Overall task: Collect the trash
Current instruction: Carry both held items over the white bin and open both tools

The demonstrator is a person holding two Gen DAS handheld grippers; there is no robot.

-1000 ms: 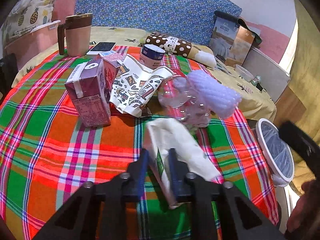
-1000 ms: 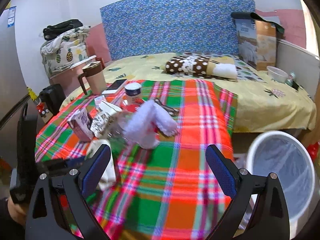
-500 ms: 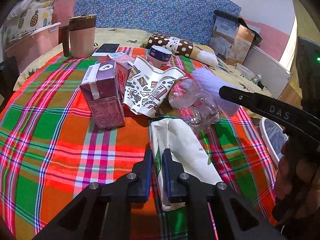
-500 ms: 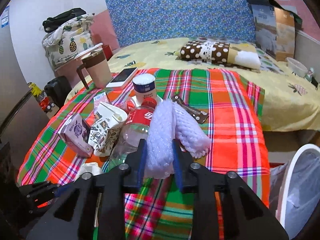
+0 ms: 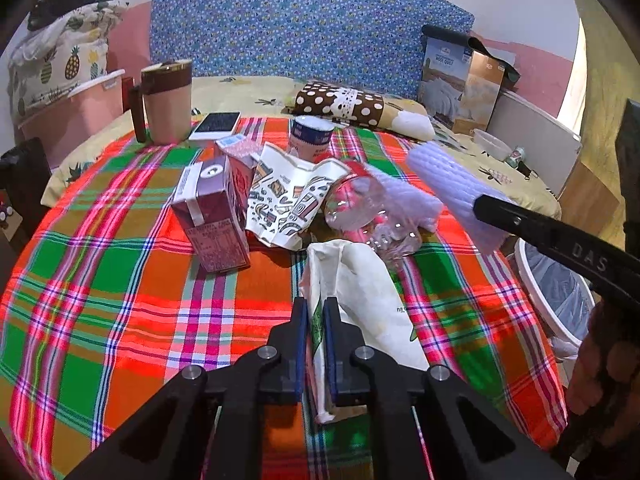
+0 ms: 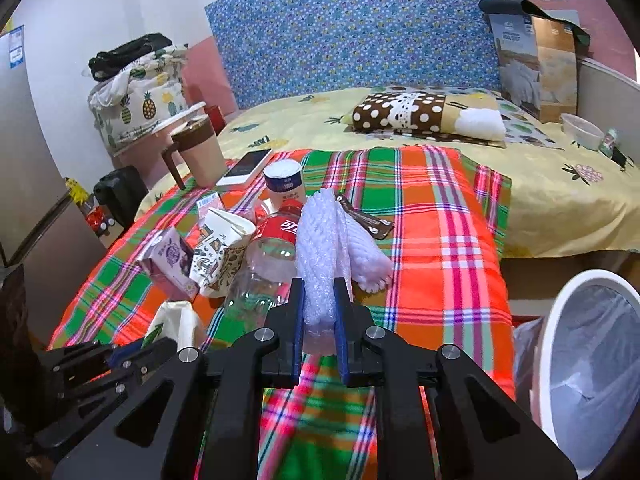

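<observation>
Trash sits in a heap on the plaid worktop [image 5: 120, 280]. From the left there is a purple drink carton [image 5: 214, 216] standing up, then a crushed paper cup [image 5: 288, 200] with doodles on it, then a clear plastic bottle [image 5: 372, 216] lying on its side. Its red label with white writing shows only in the right wrist view, and its cap end points away toward the bed [image 6: 540, 184]. The left tongs [image 5: 316, 316] are shut tight on the near edge of a white paper bag [image 5: 360, 292], which lies flat with its long side running away from the camera toward the bottle. Small dark print on the bag is too small to read. The right tongs [image 6: 319, 300] are clamped on a white foam net sleeve [image 6: 320, 248] whose long side points away, up and over the bottle. In the left wrist view the letters "DAS" show on the right tongs' arm. A white bin [image 6: 592, 360] with a plastic liner stands on the floor past the worktop's right edge.
</observation>
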